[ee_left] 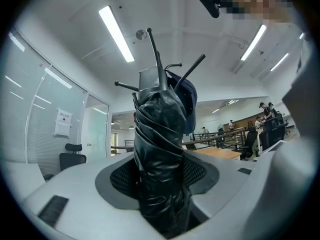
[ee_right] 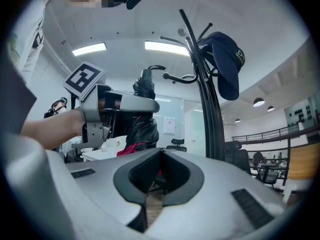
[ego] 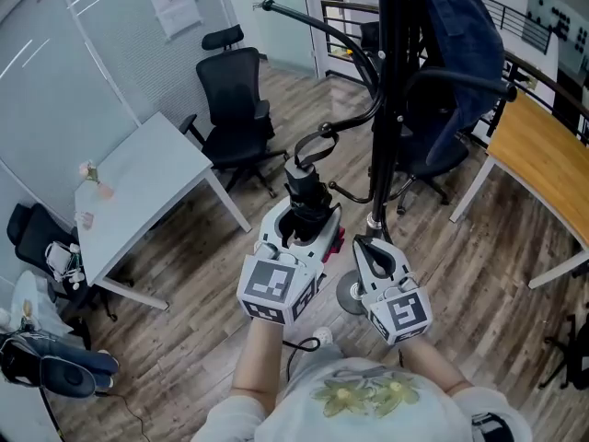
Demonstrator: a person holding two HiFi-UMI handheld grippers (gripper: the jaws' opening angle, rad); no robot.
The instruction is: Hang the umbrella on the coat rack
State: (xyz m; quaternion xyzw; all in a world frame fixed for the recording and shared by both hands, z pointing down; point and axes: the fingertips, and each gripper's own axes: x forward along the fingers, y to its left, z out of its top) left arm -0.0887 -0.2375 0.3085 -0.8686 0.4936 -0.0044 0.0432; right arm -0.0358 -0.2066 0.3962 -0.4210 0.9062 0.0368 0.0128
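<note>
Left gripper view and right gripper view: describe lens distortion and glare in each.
Left gripper view: fisheye, dark rounded corners; the strip light glares white; the umbrella, close in the left claw, shows sheen on its folds. Right gripper view: same barrel bend bows the coat rack; a ceiling panel blows out.

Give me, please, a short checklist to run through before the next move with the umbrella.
1. Left gripper clamped on the folded black fabric umbrella: ok.
2. Its curved black handle uppermost and free: ok.
3. Bare curved arm on the black metal coat rack: ok.
4. Right gripper empty, jaws together: ok.
5. Handle hooked over that arm: not ok.
6. Rack steady under load: cannot tell.
</note>
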